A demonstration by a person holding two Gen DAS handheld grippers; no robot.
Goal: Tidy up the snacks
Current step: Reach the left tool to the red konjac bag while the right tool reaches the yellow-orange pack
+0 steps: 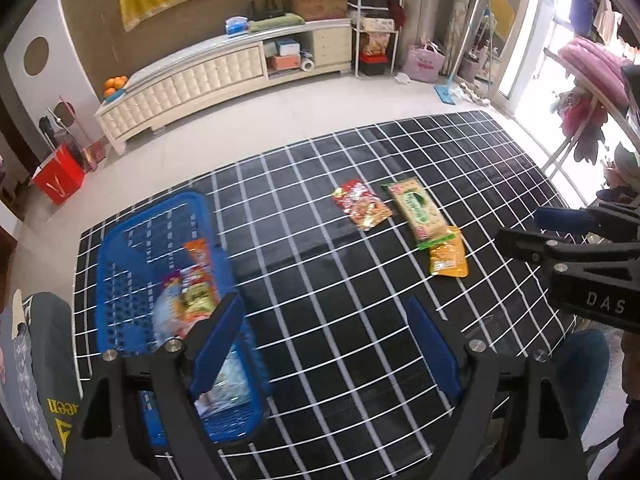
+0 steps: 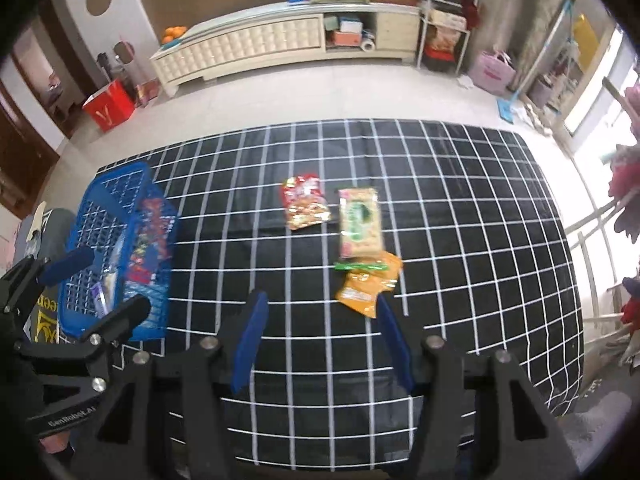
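A blue basket (image 1: pixel 120 248) with several snack packets in it stands at the table's left; it also shows in the right wrist view (image 2: pixel 100 216). Three packets lie on the checked cloth: a red one (image 1: pixel 362 204) (image 2: pixel 305 206), a green-and-cream one (image 1: pixel 418 210) (image 2: pixel 359 222) and an orange one (image 1: pixel 448 258) (image 2: pixel 368 284). My left gripper (image 1: pixel 320 312) is open and empty, hovering beside the basket's right wall; it also shows in the right wrist view (image 2: pixel 100 284). My right gripper (image 2: pixel 320 308) is open and empty, above the cloth just short of the orange packet; it shows at right in the left wrist view (image 1: pixel 520 224).
The table wears a black cloth with a white grid (image 2: pixel 460 240). A cream cabinet (image 2: pixel 260 44) stands against the far wall, a red box (image 2: pixel 108 110) on the floor at left, a clothes rack (image 1: pixel 592 80) at right. A chair with clothing (image 1: pixel 44 360) is left of the table.
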